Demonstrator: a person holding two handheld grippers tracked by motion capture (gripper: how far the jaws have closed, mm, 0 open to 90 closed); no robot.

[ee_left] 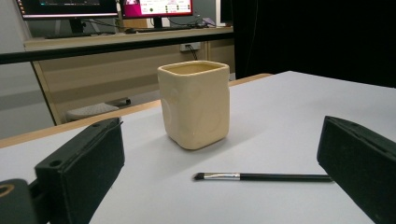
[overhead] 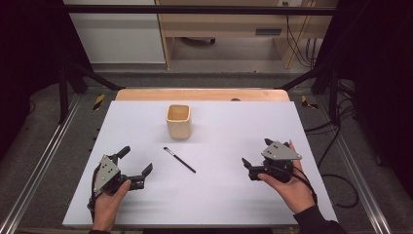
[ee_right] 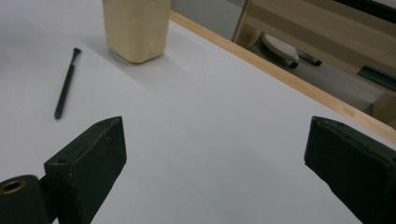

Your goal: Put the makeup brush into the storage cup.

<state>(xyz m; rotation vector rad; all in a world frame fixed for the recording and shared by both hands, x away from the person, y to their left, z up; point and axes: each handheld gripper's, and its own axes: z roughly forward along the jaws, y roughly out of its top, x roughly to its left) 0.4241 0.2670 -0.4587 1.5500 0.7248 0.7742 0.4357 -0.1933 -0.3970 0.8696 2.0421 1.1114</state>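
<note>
Overhead, both claws (overhead: 135,162) (overhead: 255,155) spread wide, empty, flanking the brush (overhead: 179,160); cup (ee_left: 194,103) dimples clear from the left gripper view.

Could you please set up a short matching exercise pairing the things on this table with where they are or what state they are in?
Things:
1. cup
2. brush
3. left tool
4. right tool

Descriptions:
A. lies flat between the two tools
B. open, at the table's right
C. stands upright at the far middle
D. open, at the table's left

Pairs: 1-C, 2-A, 3-D, 4-B
</note>
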